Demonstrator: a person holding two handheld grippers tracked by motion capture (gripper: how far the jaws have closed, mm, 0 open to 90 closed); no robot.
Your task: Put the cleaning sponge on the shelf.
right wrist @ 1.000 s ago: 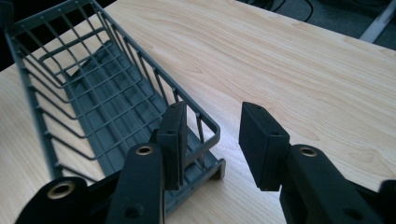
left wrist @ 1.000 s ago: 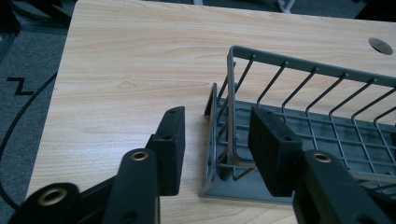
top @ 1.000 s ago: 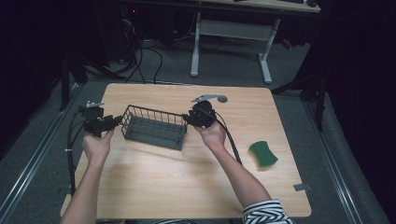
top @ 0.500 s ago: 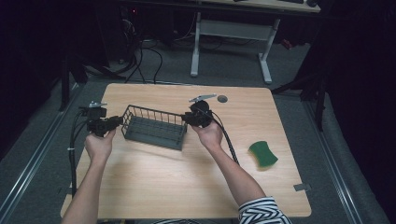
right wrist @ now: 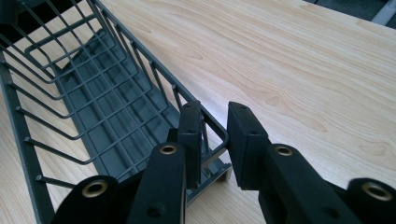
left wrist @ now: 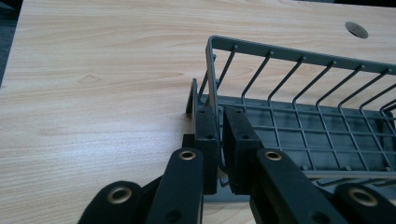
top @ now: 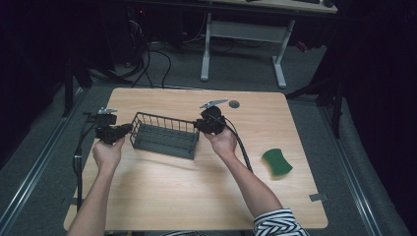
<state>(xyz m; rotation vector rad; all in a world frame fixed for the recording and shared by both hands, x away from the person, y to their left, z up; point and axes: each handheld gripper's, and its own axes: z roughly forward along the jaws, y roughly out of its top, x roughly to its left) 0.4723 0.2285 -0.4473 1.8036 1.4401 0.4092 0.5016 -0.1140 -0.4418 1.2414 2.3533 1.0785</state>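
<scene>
A grey wire basket point(top: 164, 133) stands on the wooden table point(top: 196, 196), left of the middle. My left gripper point(top: 115, 132) is at its left end. In the left gripper view the left gripper point(left wrist: 219, 112) is shut on the end rim wire of the basket point(left wrist: 303, 126), with the jaws almost together. My right gripper point(top: 206, 123) is at the basket's right end. In the right gripper view the right gripper point(right wrist: 215, 107) holds the rounded rim corner of the basket point(right wrist: 93, 102) between its jaws. Nothing lies inside the basket.
A green sponge point(top: 277, 162) lies near the table's right edge. A round grey cap point(top: 234, 103) sits in the tabletop behind the right gripper. A small grey tab point(top: 318, 197) lies at the front right. Cables trail from both grippers.
The right gripper has shifted slightly left along the basket's end. The basket and the left gripper have stayed about where they were.
</scene>
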